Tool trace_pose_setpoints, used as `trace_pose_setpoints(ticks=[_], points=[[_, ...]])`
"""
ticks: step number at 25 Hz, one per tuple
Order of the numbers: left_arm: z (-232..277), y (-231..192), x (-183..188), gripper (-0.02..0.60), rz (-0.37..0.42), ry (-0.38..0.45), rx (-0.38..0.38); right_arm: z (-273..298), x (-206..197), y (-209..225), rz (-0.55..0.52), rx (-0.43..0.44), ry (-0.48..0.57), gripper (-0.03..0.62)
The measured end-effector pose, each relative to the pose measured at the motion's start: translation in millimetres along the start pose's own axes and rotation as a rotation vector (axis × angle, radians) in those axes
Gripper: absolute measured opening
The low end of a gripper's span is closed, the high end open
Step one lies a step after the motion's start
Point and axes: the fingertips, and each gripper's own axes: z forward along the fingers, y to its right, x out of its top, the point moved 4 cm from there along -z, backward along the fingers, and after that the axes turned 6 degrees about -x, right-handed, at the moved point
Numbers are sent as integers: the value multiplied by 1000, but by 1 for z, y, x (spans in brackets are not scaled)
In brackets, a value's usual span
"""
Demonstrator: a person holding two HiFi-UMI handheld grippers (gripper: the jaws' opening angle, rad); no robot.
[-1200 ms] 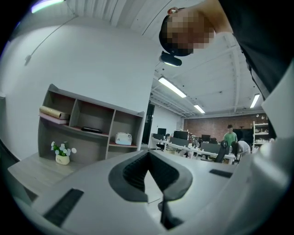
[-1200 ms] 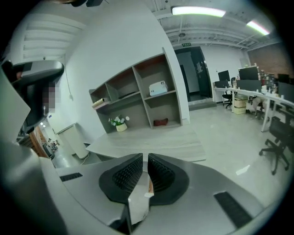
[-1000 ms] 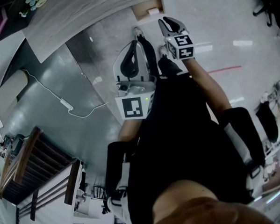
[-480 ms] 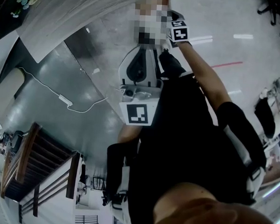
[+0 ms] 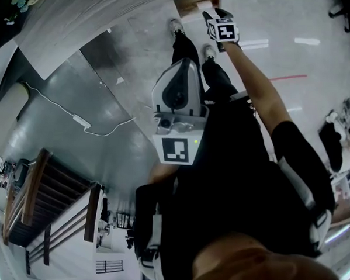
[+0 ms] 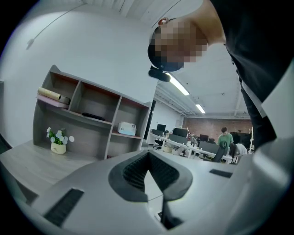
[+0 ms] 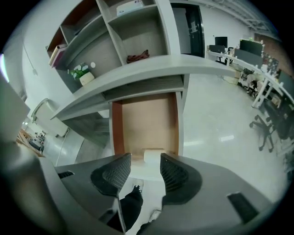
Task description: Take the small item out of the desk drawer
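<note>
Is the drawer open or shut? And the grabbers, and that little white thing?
Desk drawer: pulled open.
Small white item: lying at the drawer's front end, ungripped.
Right gripper: open, jaws have just been opening, nothing between them yet.
Left gripper: shut, empty.

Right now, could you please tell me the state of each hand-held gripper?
Left hand-held gripper: closed, empty.
Right hand-held gripper: open, jaws just been opening, holding nothing; white item lies beyond in drawer.

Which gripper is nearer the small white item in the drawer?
Right. The right gripper hangs over the small white item, jaws just opening, nothing between them; the left gripper is far off, by the torso.
</note>
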Motion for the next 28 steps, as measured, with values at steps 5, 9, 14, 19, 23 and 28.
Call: trace_pose_setpoints(ticks=[5,9,14,19,23,28], points=[[6,-5,-10,-8,-15,-13,-1,27,-8,4,-15,-34,-53,209],[11,-10,-17,-8,-32,-21,3,47,-12,8,-26,-50,-88,229],[15,-16,-23,-8,-43,-28,13,61,-15,10,-40,-60,-122,241],[16,-21,-28,-8,-53,-42,25,70,-22,5,-3,-41,-179,250],[18,-25,-29,-8,-57,-46,28,77,-27,0,17,-25,-220,256],[20,-30,-32,-8,-63,-56,37,84,-32,-7,37,1,-271,259]])
